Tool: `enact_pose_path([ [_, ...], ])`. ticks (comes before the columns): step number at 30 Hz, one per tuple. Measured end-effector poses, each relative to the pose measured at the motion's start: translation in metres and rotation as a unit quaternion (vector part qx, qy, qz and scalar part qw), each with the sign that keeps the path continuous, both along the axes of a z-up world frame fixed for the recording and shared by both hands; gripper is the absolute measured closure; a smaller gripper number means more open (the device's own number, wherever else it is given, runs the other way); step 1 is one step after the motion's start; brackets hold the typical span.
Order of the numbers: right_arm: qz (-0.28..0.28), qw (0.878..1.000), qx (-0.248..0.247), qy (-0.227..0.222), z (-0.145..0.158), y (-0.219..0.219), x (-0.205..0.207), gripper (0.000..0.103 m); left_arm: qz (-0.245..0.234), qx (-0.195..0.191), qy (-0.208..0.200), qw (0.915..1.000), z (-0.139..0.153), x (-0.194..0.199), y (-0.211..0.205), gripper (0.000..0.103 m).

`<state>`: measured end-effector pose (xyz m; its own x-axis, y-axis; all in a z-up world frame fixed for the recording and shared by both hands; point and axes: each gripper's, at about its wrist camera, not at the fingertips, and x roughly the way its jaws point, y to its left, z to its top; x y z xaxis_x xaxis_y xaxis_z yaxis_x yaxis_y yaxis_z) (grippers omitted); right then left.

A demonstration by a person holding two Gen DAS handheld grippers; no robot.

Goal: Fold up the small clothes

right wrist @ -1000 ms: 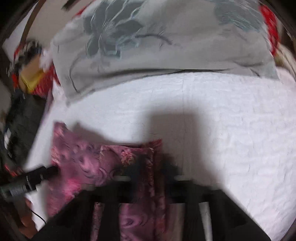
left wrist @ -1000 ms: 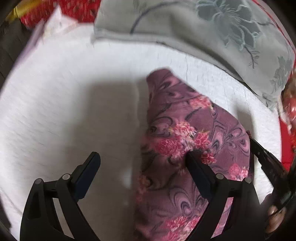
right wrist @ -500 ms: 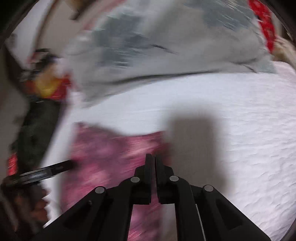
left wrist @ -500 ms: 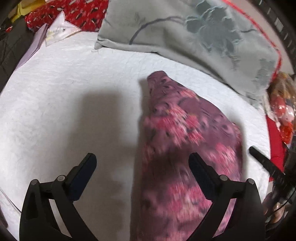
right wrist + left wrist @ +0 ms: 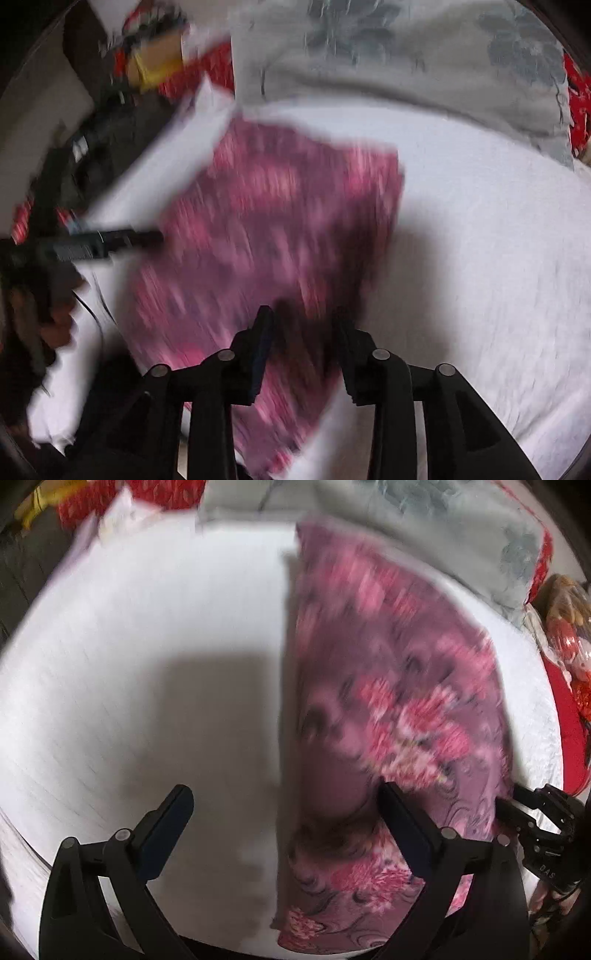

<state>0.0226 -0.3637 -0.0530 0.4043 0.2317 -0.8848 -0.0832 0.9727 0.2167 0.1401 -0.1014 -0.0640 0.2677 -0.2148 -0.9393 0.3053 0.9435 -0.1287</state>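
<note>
A purple garment with pink flowers (image 5: 399, 709) lies folded on the white bed cover (image 5: 147, 664). My left gripper (image 5: 284, 794) hangs wide open above the garment's left edge, one finger over the cover and one over the cloth, holding nothing. The right wrist view is blurred by motion. There the garment (image 5: 280, 221) lies spread under my right gripper (image 5: 303, 315), whose jaws are opening; cloth shows in the gap but the pads do not press on it. The right gripper's tip (image 5: 532, 819) shows by the garment's right edge, and the left gripper (image 5: 110, 240) by its left edge.
A grey flowered pillow (image 5: 424, 524) lies along the far side of the bed and shows as a pillow (image 5: 406, 55) in the right wrist view too. Red patterned fabric (image 5: 166, 494) and dark clutter (image 5: 92, 147) sit beyond the bed's left corner. A hand (image 5: 55, 321) holds the left gripper.
My right gripper, shut on the garment's edge before, has parted its jaws and swung over the cloth. The garment now lies broader. My left gripper stayed open and shifted along the garment.
</note>
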Motion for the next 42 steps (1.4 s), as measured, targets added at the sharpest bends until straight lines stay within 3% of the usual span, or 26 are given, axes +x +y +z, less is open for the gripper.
enact_pose_path([
  [1, -0.015, 1.000, 0.013, -0.019, 0.000, -0.005, -0.009, 0.064, 0.012, -0.013, 0.008, 0.9998, 0.003, -0.002, 0.005, 0.002],
  [3, -0.047, 0.998, 0.030, -0.009, 0.008, -0.012, -0.015, 0.059, 0.013, -0.030, 0.013, 0.9994, 0.011, -0.008, 0.012, 0.002],
  [5, -0.056, 0.997, 0.051, -0.028, 0.017, -0.016, -0.031, 0.058, 0.004, -0.013, -0.007, 0.9999, 0.014, -0.018, 0.013, 0.002],
  [9, -0.036, 0.999, -0.019, -0.002, -0.008, -0.001, -0.043, 0.056, -0.014, 0.039, 0.003, 0.9991, -0.009, -0.032, 0.004, 0.002],
  [12, -0.060, 0.998, -0.031, 0.000, 0.002, 0.009, -0.049, 0.052, -0.017, 0.034, -0.016, 0.9991, 0.001, -0.048, 0.003, 0.002],
  [17, -0.087, 0.994, -0.062, 0.003, 0.034, 0.021, -0.068, 0.046, -0.052, 0.068, -0.086, 0.9926, 0.026, -0.086, -0.003, 0.003],
  [20, -0.097, 0.993, -0.069, -0.007, 0.048, 0.022, -0.085, 0.032, -0.060, 0.064, -0.115, 0.9895, 0.042, -0.103, -0.006, 0.003],
  [25, -0.100, 0.991, -0.081, -0.026, 0.063, 0.019, -0.112, 0.023, -0.066, 0.055, -0.147, 0.9854, 0.058, -0.118, -0.001, 0.003],
  [32, -0.118, 0.986, -0.111, -0.034, 0.066, 0.025, -0.127, 0.009, -0.067, 0.052, -0.161, 0.9832, 0.067, -0.146, 0.008, 0.003],
  [42, -0.121, 0.984, -0.124, -0.046, 0.066, 0.045, -0.133, 0.006, -0.058, 0.061, -0.163, 0.9831, 0.067, -0.156, 0.018, 0.003],
])
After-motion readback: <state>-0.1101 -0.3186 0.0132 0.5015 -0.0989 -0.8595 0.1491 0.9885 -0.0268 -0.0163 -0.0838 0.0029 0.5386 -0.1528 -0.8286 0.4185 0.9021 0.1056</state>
